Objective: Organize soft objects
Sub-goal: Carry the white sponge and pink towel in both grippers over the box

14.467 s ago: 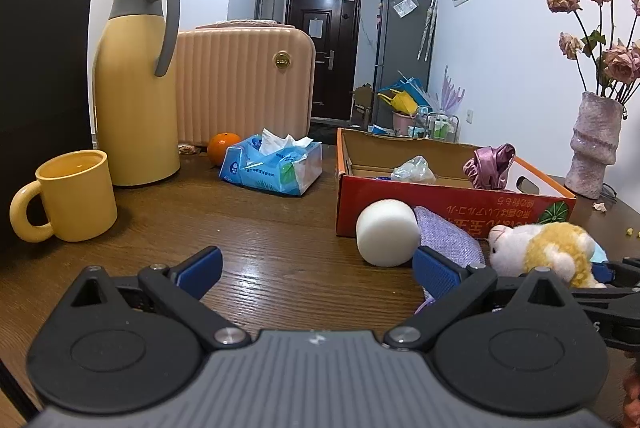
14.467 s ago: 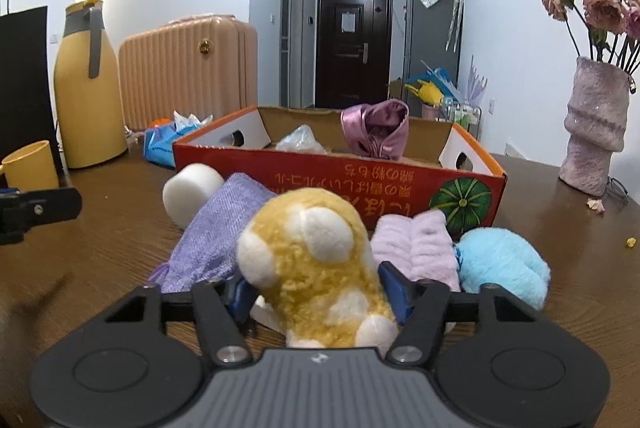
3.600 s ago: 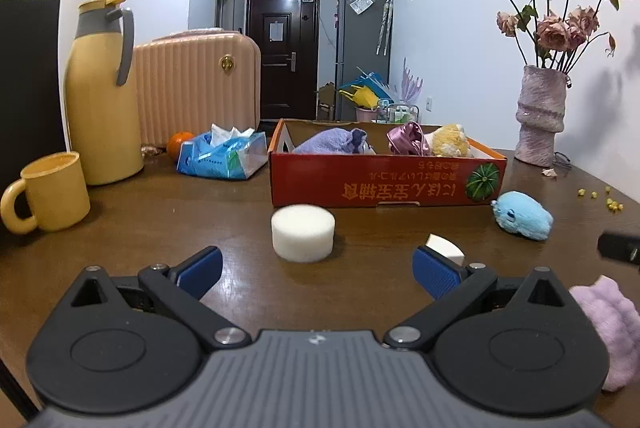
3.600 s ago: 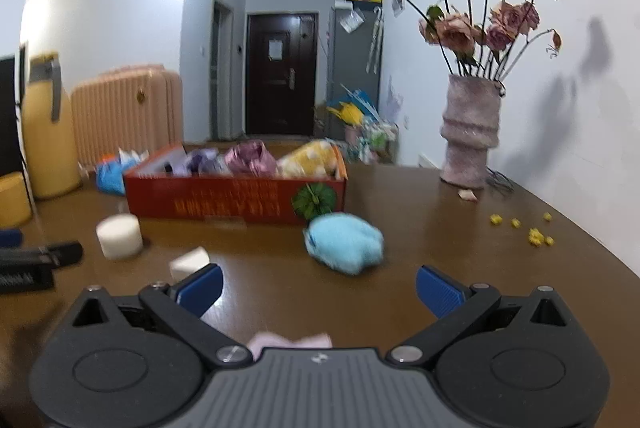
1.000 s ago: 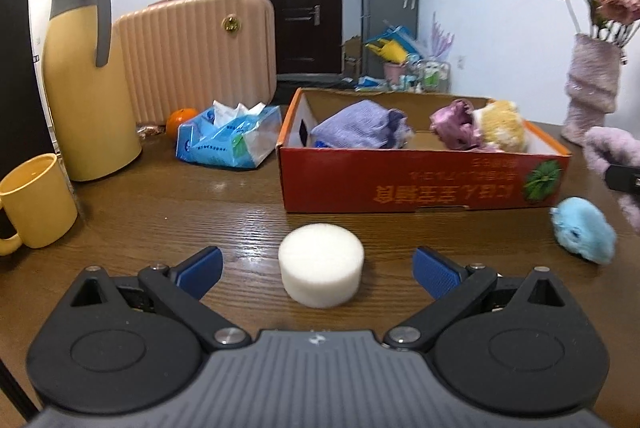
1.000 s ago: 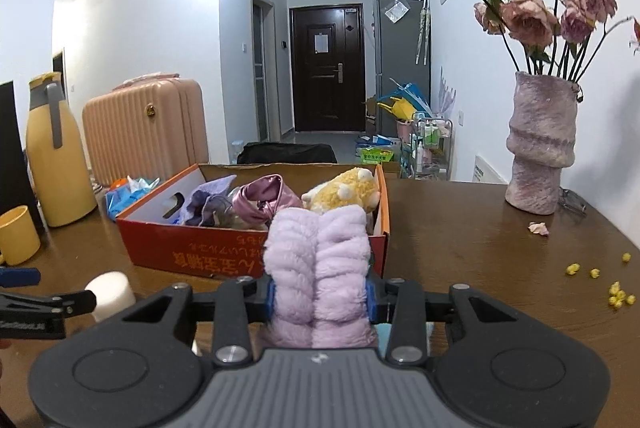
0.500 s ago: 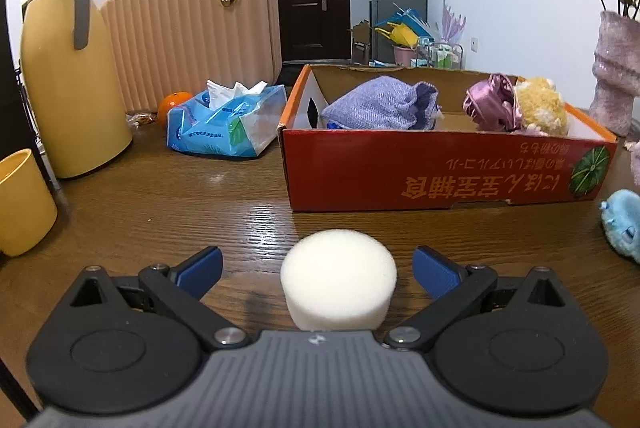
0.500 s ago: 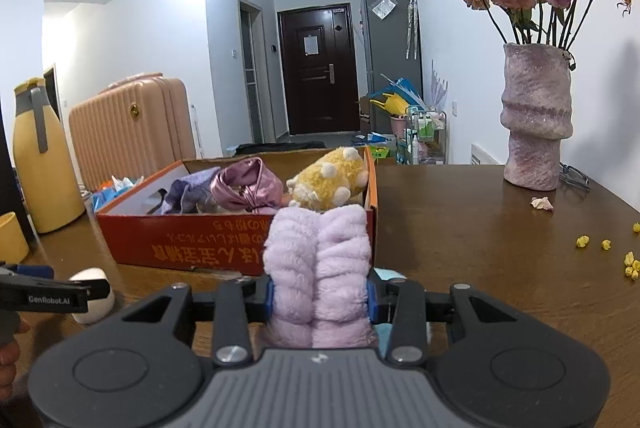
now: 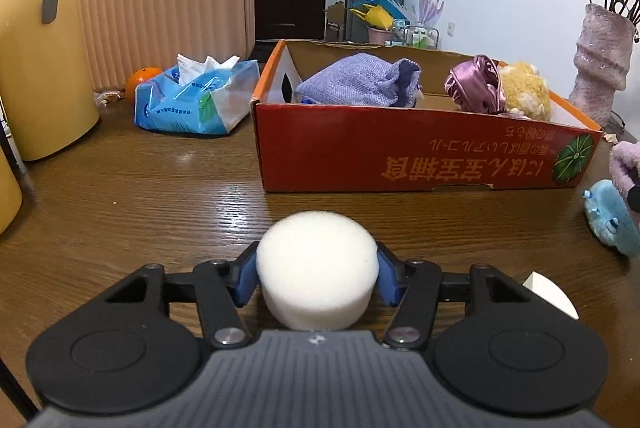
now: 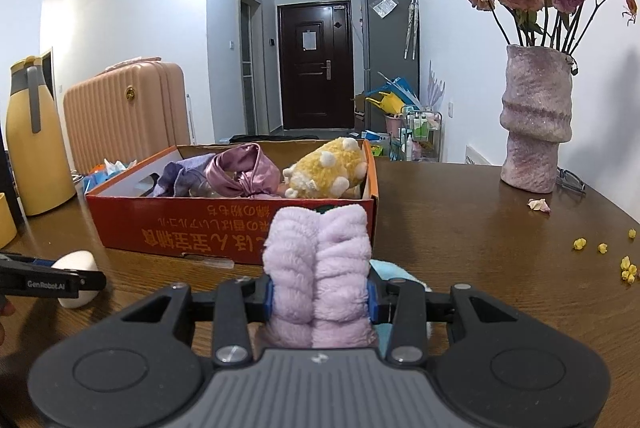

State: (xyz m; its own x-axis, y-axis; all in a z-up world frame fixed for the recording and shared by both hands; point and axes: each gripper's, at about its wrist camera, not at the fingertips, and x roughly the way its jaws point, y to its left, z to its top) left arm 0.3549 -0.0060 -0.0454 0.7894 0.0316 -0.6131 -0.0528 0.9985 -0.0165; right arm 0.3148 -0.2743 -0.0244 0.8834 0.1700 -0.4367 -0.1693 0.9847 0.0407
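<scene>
My left gripper (image 9: 317, 278) is shut on a white round sponge (image 9: 316, 268) low over the wooden table, in front of the red cardboard box (image 9: 420, 156). The box holds a purple knit pouch (image 9: 356, 84), a pink satin scrunchie (image 9: 474, 88) and a yellow plush (image 9: 524, 96). My right gripper (image 10: 319, 298) is shut on a fluffy lilac cloth (image 10: 318, 268) just short of the box's front wall (image 10: 224, 228). A blue plush (image 9: 612, 224) lies on the table at the right, partly hidden under my right gripper (image 10: 394, 270). The left gripper and sponge (image 10: 76, 278) also show at the left.
A yellow thermos (image 9: 36, 40), a pink suitcase (image 9: 168, 12), an orange (image 9: 142, 76) and a blue tissue pack (image 9: 196, 100) stand left of the box. A pink vase with roses (image 10: 536, 124) stands at the right. A white wedge (image 9: 548, 294) lies near my left gripper. Yellow crumbs (image 10: 600, 248) dot the table.
My left gripper has closed on the white sponge, which stood free between the open fingers before. My right gripper has carried the lilac cloth closer to the box.
</scene>
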